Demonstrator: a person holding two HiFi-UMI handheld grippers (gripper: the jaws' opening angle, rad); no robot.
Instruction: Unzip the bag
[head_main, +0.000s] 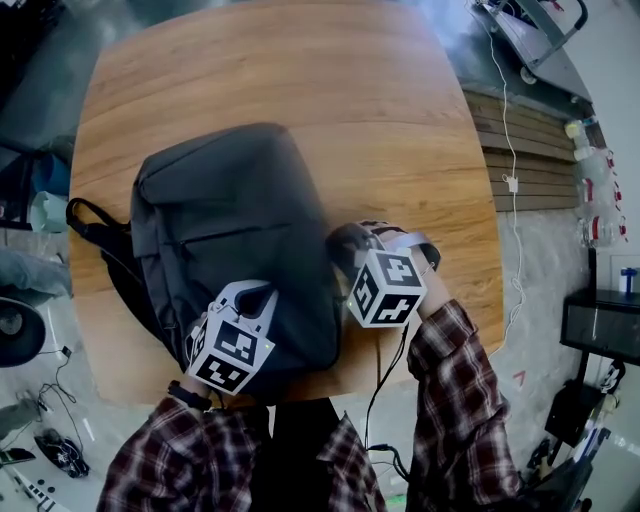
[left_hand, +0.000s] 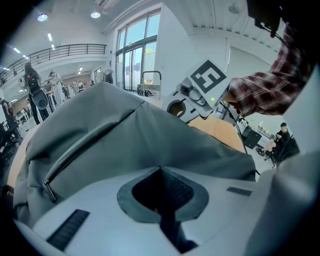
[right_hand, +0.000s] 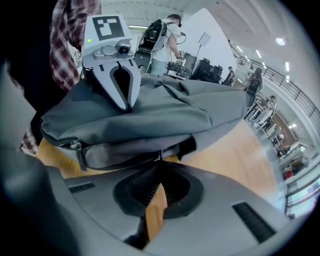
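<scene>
Soft, rounded dark grey bag (head_main: 235, 220) of smooth woven cloth, flat on a grained wooden table (head_main: 400, 120); straps trailing off to the left. Left gripper (head_main: 262, 292) closed tip to tip against the cloth near the bag's near edge; right gripper (right_hand: 160, 163) pinched on a thin metal zip pull (right_hand: 161, 154) at the side seam.
</scene>
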